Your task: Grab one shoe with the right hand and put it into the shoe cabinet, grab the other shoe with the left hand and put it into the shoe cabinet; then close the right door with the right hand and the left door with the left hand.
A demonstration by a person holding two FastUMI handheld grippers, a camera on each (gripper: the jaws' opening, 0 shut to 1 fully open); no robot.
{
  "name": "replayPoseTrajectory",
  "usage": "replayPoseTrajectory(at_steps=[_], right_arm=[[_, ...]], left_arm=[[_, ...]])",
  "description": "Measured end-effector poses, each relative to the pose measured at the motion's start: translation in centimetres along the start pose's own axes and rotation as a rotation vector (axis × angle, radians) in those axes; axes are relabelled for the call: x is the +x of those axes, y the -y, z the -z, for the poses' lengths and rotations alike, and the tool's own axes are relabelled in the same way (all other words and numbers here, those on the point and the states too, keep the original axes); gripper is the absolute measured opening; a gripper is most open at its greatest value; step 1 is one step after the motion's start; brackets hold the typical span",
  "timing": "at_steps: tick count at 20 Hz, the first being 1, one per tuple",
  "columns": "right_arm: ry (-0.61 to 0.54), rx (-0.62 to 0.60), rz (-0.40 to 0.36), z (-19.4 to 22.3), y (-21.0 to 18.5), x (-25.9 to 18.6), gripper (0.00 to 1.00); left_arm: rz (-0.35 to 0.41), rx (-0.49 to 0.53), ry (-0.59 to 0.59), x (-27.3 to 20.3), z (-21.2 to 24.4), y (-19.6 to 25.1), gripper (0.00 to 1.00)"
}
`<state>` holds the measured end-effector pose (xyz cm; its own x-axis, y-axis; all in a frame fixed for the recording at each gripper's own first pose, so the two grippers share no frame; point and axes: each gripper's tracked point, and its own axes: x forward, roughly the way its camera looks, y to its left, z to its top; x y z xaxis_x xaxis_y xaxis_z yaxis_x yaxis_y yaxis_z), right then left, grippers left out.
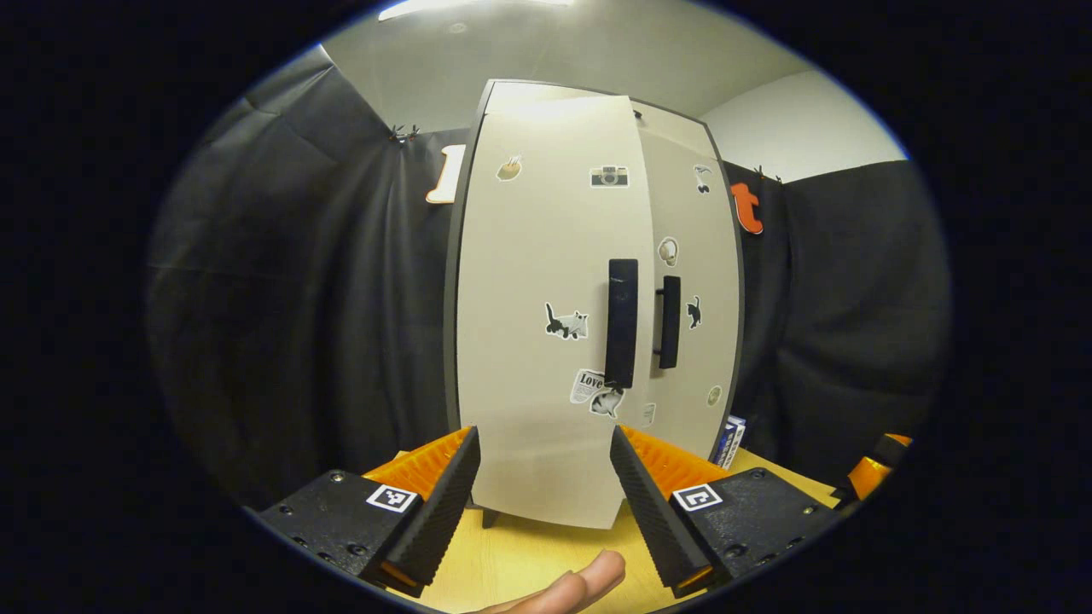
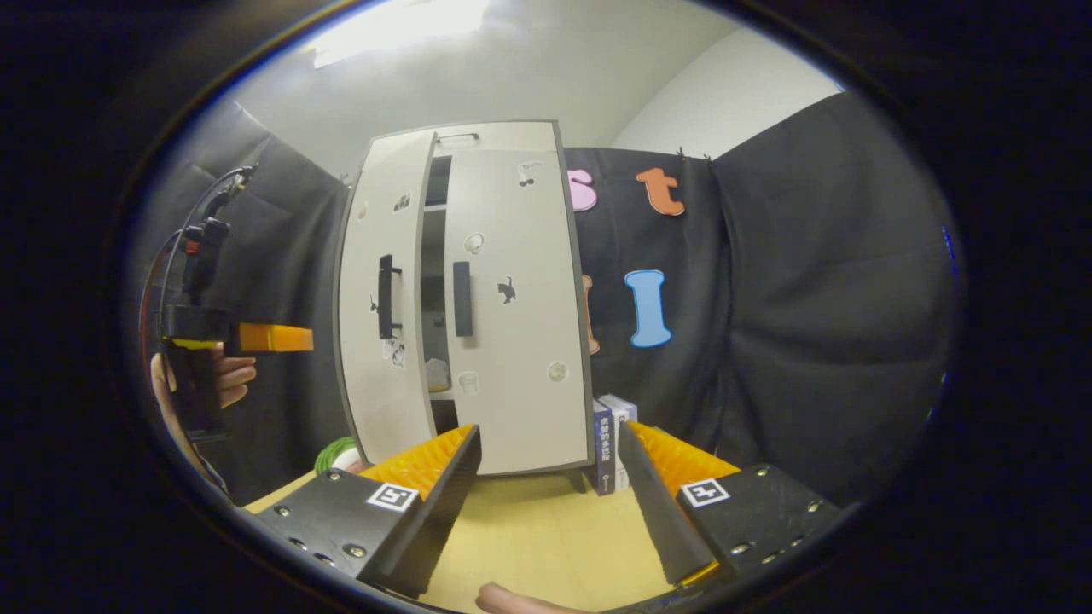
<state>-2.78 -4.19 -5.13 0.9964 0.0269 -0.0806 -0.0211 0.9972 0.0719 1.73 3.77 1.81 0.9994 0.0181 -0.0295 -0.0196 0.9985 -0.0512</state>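
The white shoe cabinet [image 1: 512,111] stands upright on the wooden table. Its left door [image 1: 529,256] hangs slightly ajar in front of the right door [image 1: 695,230], which lies flat against the frame. Each door carries a black handle [image 1: 622,324]. My left gripper [image 1: 546,503] is open, close before the left door's lower edge, with nothing between its fingers. In the right gripper view the left door [image 2: 375,230] leaves a narrow gap [image 2: 433,298] showing shelves and a pale object [image 2: 437,373] inside. My right gripper [image 2: 546,495] is open, back from the cabinet. The left gripper [image 2: 281,338] sits left of the left door, held by a hand.
Books [image 2: 610,439] stand at the cabinet's right foot. A green thing [image 2: 334,454] lies by its left foot. The yellow tabletop [image 2: 529,529] stretches in front. An orange and black part of the other gripper [image 1: 872,473] shows at the right edge. Black cloth surrounds the booth.
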Motion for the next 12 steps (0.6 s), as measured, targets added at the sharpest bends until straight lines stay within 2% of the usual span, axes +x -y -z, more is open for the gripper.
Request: replayPoseTrajectory(at_steps=[3, 5, 7, 12], right_arm=[[-0.001, 0.031, -0.038, -0.3, -1.1, -0.2, 0.94], [-0.001, 0.032, -0.053, -0.4, -1.6, -0.5, 0.97], [0.007, 0.01, -0.048, -0.3, -1.7, -1.0, 0.94], [0.016, 0.017, -0.041, -0.1, -2.3, -1.7, 0.97]], left_arm=[[-0.056, 0.013, 0.04, -2.6, -0.1, -1.3, 0.93], [-0.09, -0.005, 0.028, -3.8, 0.8, -2.2, 0.92], [-0.101, -0.019, 0.002, -4.8, 2.1, -2.9, 0.94], [-0.108, -0.076, -0.004, -6.6, 3.5, -4.3, 0.94]])
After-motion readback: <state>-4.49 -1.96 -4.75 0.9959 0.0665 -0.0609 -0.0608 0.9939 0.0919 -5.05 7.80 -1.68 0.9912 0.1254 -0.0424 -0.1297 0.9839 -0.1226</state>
